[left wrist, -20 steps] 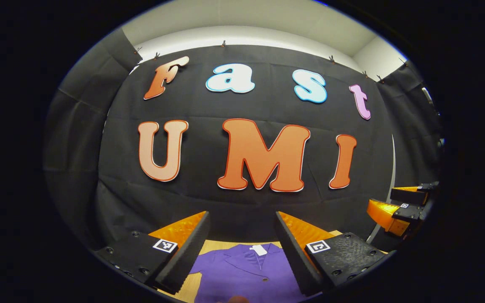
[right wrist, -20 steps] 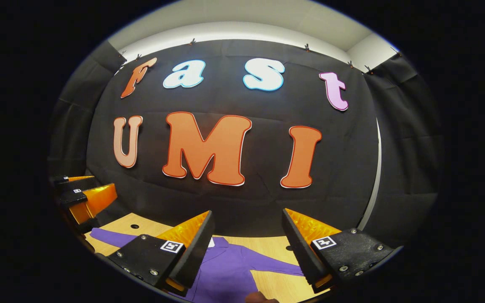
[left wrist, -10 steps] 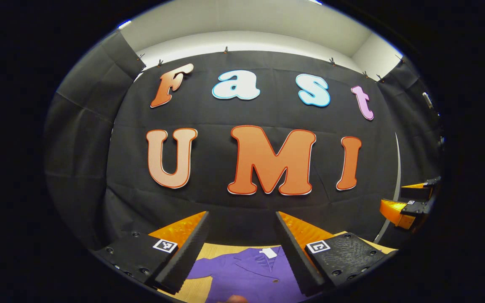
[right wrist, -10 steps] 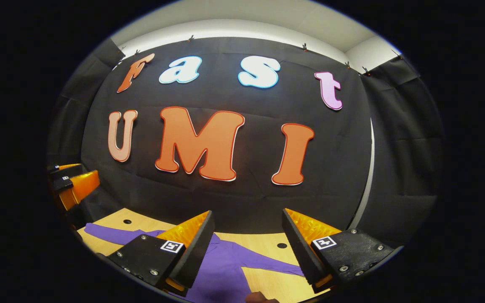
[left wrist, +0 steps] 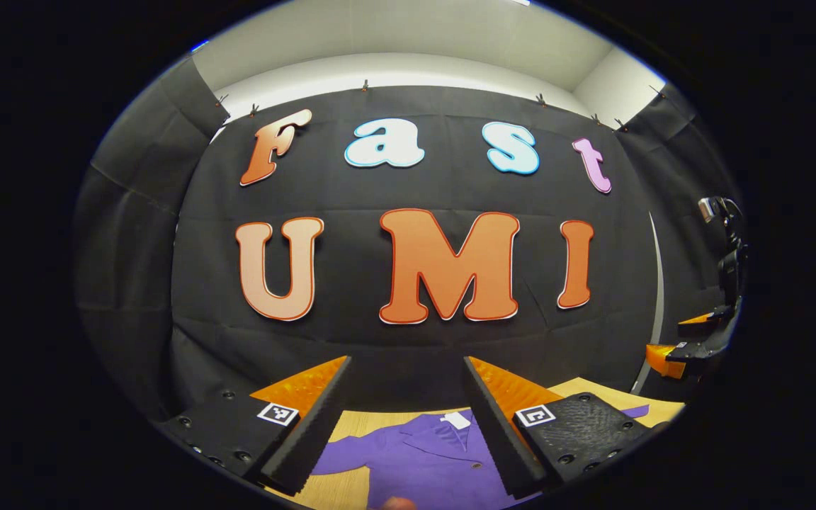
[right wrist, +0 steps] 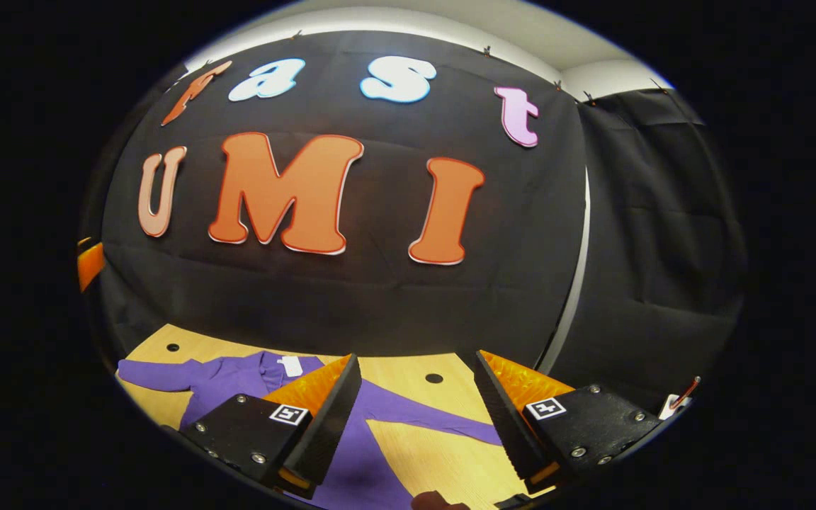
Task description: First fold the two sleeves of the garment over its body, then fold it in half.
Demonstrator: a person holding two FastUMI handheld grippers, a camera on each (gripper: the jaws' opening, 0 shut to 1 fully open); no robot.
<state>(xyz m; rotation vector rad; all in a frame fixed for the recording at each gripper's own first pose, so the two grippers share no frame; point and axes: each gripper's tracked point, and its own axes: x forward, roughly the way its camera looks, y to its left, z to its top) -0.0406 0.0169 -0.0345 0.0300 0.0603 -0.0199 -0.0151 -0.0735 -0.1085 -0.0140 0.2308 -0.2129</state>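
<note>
The purple garment [right wrist: 238,379] lies flat on the wooden table [right wrist: 422,453], both sleeves spread out to the sides. Above the garment, the left gripper [left wrist: 408,425] and the right gripper [right wrist: 415,418] are wide open and hold nothing.

Booth interior. Back wall: black cloth [left wrist: 408,340], creased, hung by small clips [left wrist: 365,86] along its top edge. Side walls: black cloth panels [right wrist: 663,234], left and right. Above the cloth: pale wall and ceiling [left wrist: 408,35], evenly lit. Counter [right wrist: 443,453]: light wood, with small round dark holes [right wrist: 434,378]. Right corner: a thin pale vertical strip [right wrist: 574,283] between the cloth panels.
</note>
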